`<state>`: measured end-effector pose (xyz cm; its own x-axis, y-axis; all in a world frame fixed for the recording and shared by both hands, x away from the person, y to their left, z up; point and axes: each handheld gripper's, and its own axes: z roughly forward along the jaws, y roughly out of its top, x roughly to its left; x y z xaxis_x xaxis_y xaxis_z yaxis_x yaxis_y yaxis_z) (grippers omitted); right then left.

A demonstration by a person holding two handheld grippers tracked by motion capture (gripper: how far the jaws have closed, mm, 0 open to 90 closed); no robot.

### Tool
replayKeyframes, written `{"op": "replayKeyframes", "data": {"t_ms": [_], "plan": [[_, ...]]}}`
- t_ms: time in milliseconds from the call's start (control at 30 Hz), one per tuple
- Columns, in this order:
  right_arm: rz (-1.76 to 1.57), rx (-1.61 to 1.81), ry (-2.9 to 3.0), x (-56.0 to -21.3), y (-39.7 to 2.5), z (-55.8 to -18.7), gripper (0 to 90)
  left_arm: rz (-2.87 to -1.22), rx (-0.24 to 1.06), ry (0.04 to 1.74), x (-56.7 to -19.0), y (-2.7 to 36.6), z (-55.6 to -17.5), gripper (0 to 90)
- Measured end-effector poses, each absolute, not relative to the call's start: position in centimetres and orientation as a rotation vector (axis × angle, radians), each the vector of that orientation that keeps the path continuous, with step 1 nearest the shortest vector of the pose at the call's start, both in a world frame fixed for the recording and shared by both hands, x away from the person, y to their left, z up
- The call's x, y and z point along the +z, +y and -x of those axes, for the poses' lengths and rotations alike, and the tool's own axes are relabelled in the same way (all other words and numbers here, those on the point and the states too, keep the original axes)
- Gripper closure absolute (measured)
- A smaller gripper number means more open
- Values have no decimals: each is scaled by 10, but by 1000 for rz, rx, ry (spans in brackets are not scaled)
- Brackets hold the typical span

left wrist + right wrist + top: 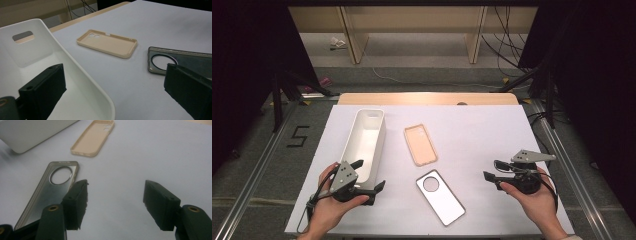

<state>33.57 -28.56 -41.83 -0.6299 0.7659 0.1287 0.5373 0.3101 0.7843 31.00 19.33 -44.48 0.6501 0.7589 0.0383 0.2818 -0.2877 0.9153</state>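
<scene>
Two phone cases lie flat on the white tabletop (492, 125) in the high view: a peach case (421, 145) mid-table w/ its hollow side up, and a clear case (440, 197) w/ a round camera cutout nearer the person, just below and right of the peach one, apart from it. Left of both sits a long white bin (365, 145), open top, nothing inside as far as the view shows; prob the place the cases are meant to go, judging by the layout. Left hand-held gripper (371, 175) is at the bin's near end, jaws spread so one sits over the bin's inside and the other outside its wall, which looks like straddling the rim to steady or shift it. Right hand-held gripper (494, 171) hovers at the right, jaws apart, aimed leftwards at the clear case, holding nothing. Left gripper view: bin wall (82, 82) runs up between the two black jaws, wide apart, not pinching yet; bin interior bare, handle slot at its far end; peach case (107, 43) and clear case (180, 61) lie beyond on the sheet. Right gripper view: jaws wide, empty; clear case (48, 192) lies just left of the left jaw, near but I can't tell if touching; peach case (93, 137) farther off, bin corner (32, 135) top left. Next move likely needs the right one to slide left and lift the thin case edge.
</scene>
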Motion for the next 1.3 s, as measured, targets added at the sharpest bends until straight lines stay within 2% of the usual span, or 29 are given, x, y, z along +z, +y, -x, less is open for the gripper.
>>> {"op": "replayKeyframes", "data": {"t_ms": [400,500,600,800,967,1300], "plan": [[-1187,1213,2331,-419,-285,-336,393,-1859,591,822,-444,193,-310,34],[-1171,1205,2360,-419,-284,-336,491,-1860,591,822,-444,193,-310,35],[-1160,1159,2429,-420,-280,-335,655,-1857,589,823,-444,192,-309,35],[-1184,1068,2592,-426,-271,-335,827,-1856,589,823,-444,192,-309,36],[-1148,933,2735,-433,-259,-336,886,-1858,590,819,-444,192,-309,36],[-1081,729,2939,-446,-236,-332,898,-1862,589,816,-444,191,-309,37]]}}
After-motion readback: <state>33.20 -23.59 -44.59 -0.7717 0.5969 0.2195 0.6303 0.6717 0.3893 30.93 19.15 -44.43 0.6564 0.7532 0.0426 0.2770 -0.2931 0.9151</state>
